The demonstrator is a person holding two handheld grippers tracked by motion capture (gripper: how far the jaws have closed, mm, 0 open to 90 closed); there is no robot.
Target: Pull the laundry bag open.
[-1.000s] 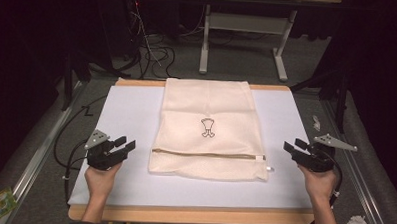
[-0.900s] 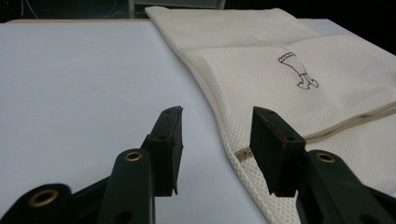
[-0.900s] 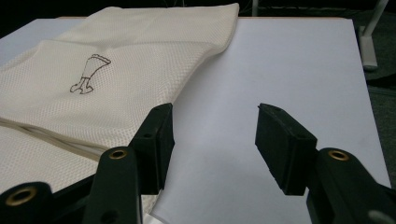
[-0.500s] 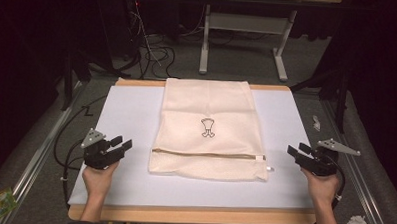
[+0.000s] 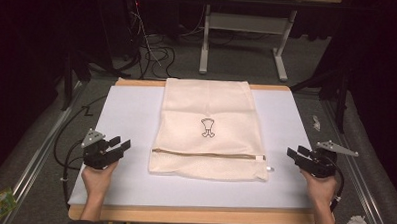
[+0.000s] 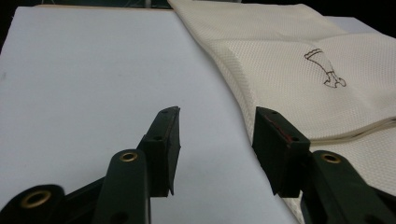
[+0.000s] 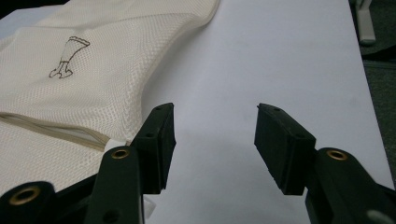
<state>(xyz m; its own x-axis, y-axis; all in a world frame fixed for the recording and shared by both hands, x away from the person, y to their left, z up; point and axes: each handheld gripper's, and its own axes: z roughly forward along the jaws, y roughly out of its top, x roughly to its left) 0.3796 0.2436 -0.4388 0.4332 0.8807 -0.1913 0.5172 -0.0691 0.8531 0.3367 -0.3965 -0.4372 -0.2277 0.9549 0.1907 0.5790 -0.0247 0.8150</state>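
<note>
Wooden table [image 5: 193,215], white mat [image 5: 131,109], cream mesh bag [image 5: 209,117]

Bag [image 5: 208,130] mid-mat [image 5: 126,109], between 2 grippers

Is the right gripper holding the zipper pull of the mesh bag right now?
No. In the high view the right gripper sits open on the white mat, apart from the zipper pull of the mesh bag.

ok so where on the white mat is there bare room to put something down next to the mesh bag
Two bare strips of white mat flank the cream mesh bag: one between its left edge and the left gripper, one between its right edge and the right gripper. A narrower band runs along the mat's near edge below the bag. The middle is taken by the bag, which reaches the far edge.
</note>
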